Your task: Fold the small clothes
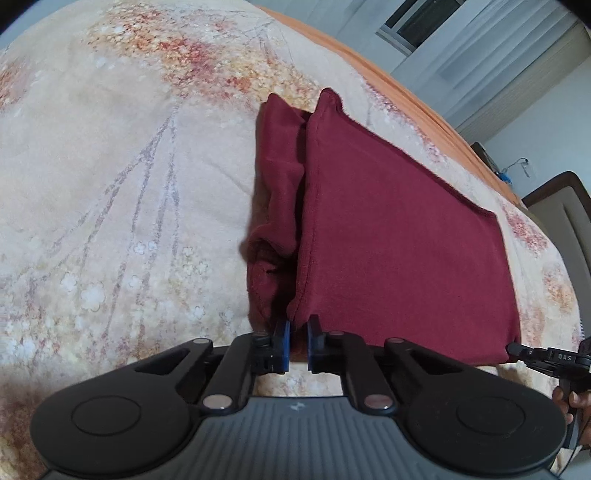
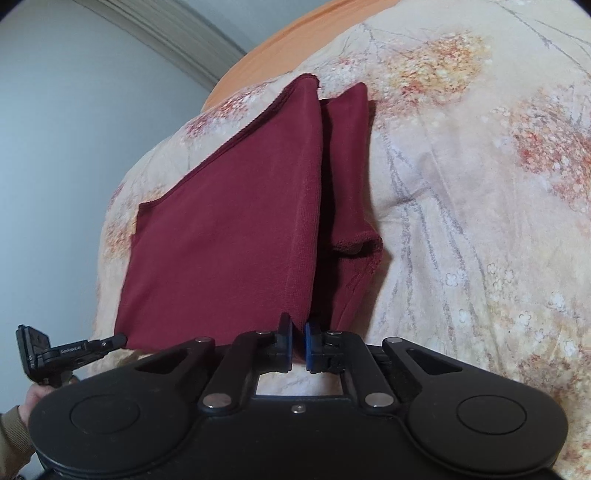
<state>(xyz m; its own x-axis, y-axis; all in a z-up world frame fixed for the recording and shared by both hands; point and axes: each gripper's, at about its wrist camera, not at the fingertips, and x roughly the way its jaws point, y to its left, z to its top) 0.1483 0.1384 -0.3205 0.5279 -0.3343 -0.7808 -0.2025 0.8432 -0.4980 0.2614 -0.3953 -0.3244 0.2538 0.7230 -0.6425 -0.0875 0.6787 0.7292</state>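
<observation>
A dark maroon garment [image 1: 388,240] lies folded flat on the bed, with a narrower bunched part [image 1: 273,221] along its left side. My left gripper [image 1: 298,326] is shut on the garment's near left corner, the fabric edge pinched between the blue pads. In the right wrist view the same garment [image 2: 229,229] spreads to the left. My right gripper [image 2: 299,326] is shut on the near corner beside the folded sleeve part [image 2: 351,206]. Each view shows the other gripper at the opposite near corner: the right gripper [image 1: 515,348] and the left gripper [image 2: 120,339].
The bedspread [image 1: 110,184] is cream with orange and red flowers, over an orange sheet [image 1: 406,88] at the far edge. A window with curtains [image 1: 443,33] and a brown headboard [image 1: 561,206] lie beyond. A hand [image 2: 35,397] holds the left tool.
</observation>
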